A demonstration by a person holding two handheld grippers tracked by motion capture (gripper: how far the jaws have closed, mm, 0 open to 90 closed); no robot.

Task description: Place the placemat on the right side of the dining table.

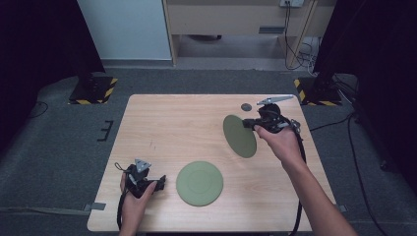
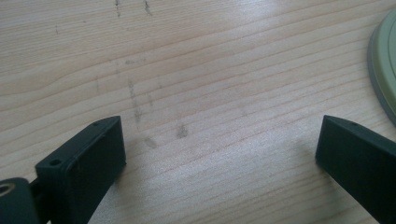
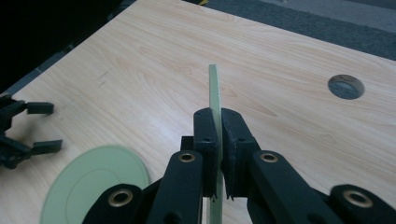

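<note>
Two green plates are on show. One green plate [image 1: 199, 183] [image 3: 93, 179] lies flat on the wooden table [image 1: 172, 128] near its front middle. The other green plate [image 1: 239, 136] [image 3: 213, 91] is lifted off the table and tilted, seen edge-on in the right gripper view. My right gripper [image 1: 250, 124] [image 3: 218, 140] is shut on its rim, at the table's right side. My left gripper [image 1: 160, 182] [image 2: 219, 149] rests low at the front left, jaws open over bare wood, just left of the flat plate [image 2: 385, 70].
A round cable hole [image 1: 246, 106] [image 3: 346, 87] sits near the table's far right edge. Black stands with striped bases [image 1: 93, 88] flank the table's far corners on grey carpet. Cables trail from both grippers.
</note>
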